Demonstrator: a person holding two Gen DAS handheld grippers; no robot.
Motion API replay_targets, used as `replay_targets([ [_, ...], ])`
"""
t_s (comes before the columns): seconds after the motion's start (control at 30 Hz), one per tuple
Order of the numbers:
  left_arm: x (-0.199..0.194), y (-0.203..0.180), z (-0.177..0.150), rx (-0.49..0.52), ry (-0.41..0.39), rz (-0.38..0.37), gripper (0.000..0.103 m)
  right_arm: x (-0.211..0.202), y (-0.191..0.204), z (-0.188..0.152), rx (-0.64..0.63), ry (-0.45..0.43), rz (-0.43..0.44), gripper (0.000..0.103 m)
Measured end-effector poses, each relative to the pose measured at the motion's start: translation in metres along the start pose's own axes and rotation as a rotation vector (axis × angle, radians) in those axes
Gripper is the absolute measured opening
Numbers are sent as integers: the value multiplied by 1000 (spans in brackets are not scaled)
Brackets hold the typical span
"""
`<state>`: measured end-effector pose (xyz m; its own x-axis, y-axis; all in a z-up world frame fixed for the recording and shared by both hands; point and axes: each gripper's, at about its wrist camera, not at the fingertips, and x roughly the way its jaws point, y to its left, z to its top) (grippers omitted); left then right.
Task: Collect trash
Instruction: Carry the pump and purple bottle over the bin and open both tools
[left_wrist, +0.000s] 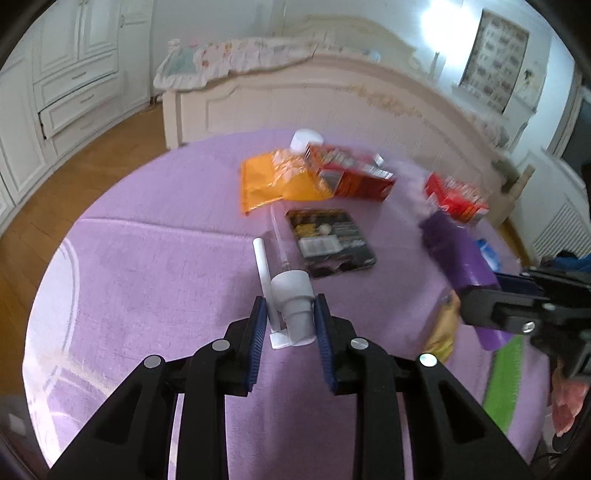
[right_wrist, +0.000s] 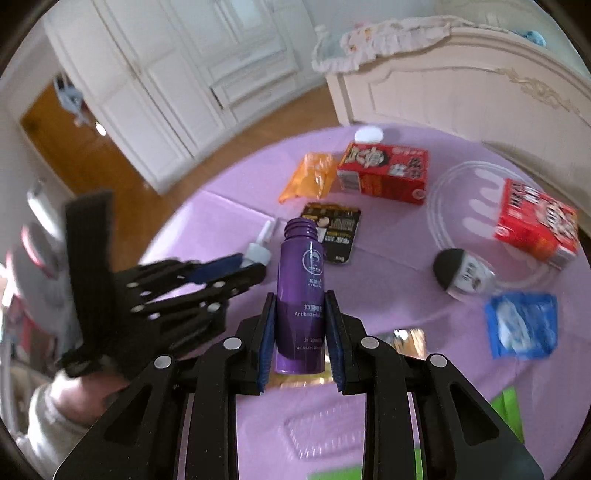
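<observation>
Left wrist view: left gripper (left_wrist: 289, 316) clenched on white spray pump (left_wrist: 293, 304), nozzle tube projecting ahead; purple tablecloth (left_wrist: 147, 277) beneath.

Right wrist view: right gripper (right_wrist: 300, 325) grasping uncapped purple bottle (right_wrist: 301, 295), neck pointing forward; red cartons (right_wrist: 384, 173) beyond.

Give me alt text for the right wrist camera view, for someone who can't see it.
The right tongs grip an uncapped purple spray bottle above a round table with a lilac cloth. To their left, the left tongs hold the bottle's white spray cap. Beyond lie two red boxes, an orange wrapper, a black packet and a blue packet.
</observation>
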<state>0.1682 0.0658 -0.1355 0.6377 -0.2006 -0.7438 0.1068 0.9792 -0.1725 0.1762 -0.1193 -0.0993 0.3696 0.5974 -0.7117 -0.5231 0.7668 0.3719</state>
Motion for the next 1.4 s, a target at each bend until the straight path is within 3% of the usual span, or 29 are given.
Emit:
replay_targets([
  [0.2,-42,-18,-7,-20,-100,-87,26,-61,-32,-18,102,-173,71,26],
  [0.47,-75,-107,12,104,-182,-208,26,-132,-105,-51,278,-332,25,26],
  [0.73,-42,-225,28,280,-156,-325,26,-179,-188,-93,438,-418,-81,26],
  [0.9,-5,-288,30,356,-106,-394,26,-186,-236,-117,537,-441,-137,26],
  [1.1,37,-334,27,392,-34,-442,26,-188,-288,-152,641,-449,-174,26],
  [1.4,74,-366,17,427,40,-442,26,-174,-337,-184,748,-426,-187,26],
])
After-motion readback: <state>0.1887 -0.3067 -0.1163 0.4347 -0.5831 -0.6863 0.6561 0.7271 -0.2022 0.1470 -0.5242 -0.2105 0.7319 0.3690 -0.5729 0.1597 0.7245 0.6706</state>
